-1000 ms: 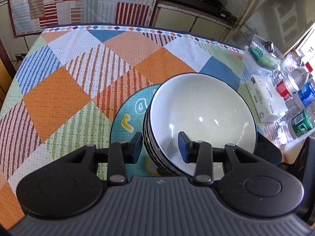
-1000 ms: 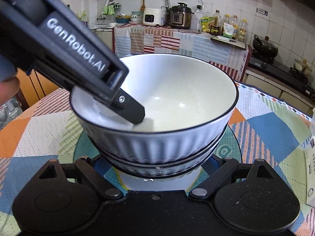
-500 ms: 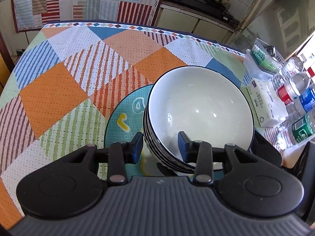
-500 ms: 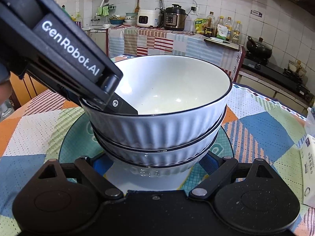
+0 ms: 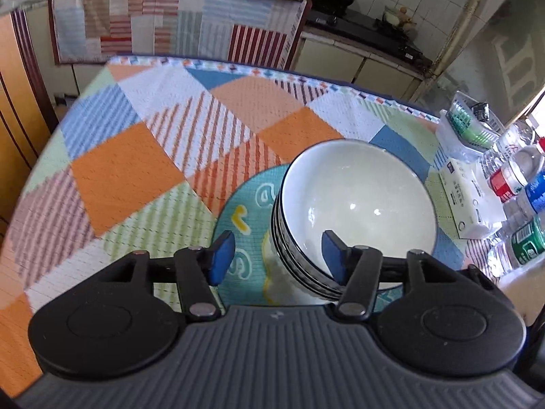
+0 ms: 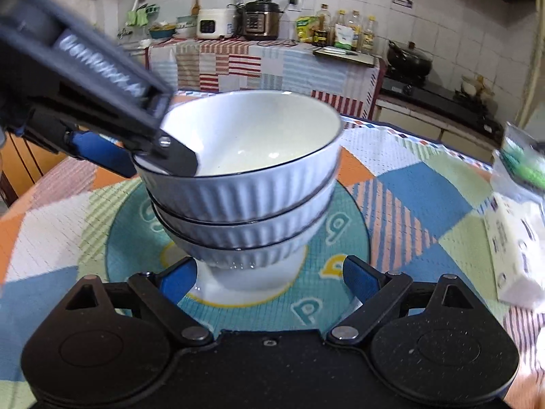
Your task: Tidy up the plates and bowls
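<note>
A stack of three white ribbed bowls point(image 6: 245, 191) with dark rims stands on a teal plate point(image 6: 344, 238) with letter shapes. It also shows in the left wrist view, the stack point(image 5: 357, 197) on the plate point(image 5: 248, 204). My left gripper point(image 5: 277, 255) is open; its jaws straddle the near rim of the top bowl, one inside, one outside, without pinching. It shows from the side in the right wrist view point(image 6: 153, 156). My right gripper point(image 6: 269, 279) is open and empty, low in front of the stack's base.
The table carries a patchwork cloth point(image 5: 129, 170). A white tissue pack point(image 5: 466, 197), several water bottles point(image 5: 517, 184) and a plastic basket point(image 5: 470, 126) stand at the right edge. A counter with appliances point(image 6: 259, 17) and a stove point(image 6: 408, 58) lies behind.
My left gripper has opened, let go of the top bowl's rim and drawn back a little. The top bowl now rests on the stack. My right gripper has pulled back from the stack.
</note>
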The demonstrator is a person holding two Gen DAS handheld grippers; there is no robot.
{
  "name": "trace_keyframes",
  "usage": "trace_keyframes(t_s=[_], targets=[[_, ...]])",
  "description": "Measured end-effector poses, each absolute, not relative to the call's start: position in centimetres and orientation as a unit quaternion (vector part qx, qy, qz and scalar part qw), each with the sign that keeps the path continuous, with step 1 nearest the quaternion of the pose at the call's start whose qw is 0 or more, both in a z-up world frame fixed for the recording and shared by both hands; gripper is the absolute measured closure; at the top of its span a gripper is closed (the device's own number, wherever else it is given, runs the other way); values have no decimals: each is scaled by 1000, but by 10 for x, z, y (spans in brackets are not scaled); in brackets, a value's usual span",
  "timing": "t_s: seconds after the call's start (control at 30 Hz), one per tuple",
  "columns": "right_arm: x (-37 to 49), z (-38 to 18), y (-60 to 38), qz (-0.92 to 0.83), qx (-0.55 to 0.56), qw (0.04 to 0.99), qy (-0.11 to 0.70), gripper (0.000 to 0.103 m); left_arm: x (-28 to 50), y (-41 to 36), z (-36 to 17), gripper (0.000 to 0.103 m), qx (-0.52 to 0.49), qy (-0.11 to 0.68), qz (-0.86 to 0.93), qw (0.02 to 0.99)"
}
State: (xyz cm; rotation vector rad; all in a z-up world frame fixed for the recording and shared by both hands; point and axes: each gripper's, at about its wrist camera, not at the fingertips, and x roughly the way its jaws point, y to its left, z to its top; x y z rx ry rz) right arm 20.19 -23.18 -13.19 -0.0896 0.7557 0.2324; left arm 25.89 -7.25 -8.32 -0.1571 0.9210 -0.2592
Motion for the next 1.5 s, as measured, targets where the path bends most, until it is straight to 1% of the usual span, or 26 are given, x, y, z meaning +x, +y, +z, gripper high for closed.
trace_keyframes(t_s=[0.1,0.37,0.57,0.63,0.7,0.8,1.0,1.13,1.3,1.5], targets=[[192,-120,-241,111,-20,923,368,8,248,-66,-67,37,-67,425,-126,894],[166,-90,-252,72,-21,929,363,8,212,-61,-25,31,-36,421,-134,896],[151,-61,-257,71,10,925,372,8,173,-59,0,23,-10,408,-136,903],[139,-51,-258,65,21,926,372,6,162,-57,9,22,-5,411,-138,901],[129,-43,-258,44,22,928,370,4,149,-52,22,14,-14,401,-147,904],[112,-33,-257,13,1,932,361,4,132,-47,35,7,-12,384,-147,912],[83,-11,-257,1,-5,935,356,3,109,-38,40,2,-9,381,-115,917],[66,-1,-256,-11,-9,936,351,2,103,-35,31,2,6,393,-73,917],[49,12,-263,-13,16,936,351,0,98,-31,22,2,21,386,-49,921],[38,9,-261,-30,8,935,353,0,85,-41,18,2,59,376,-29,924]])
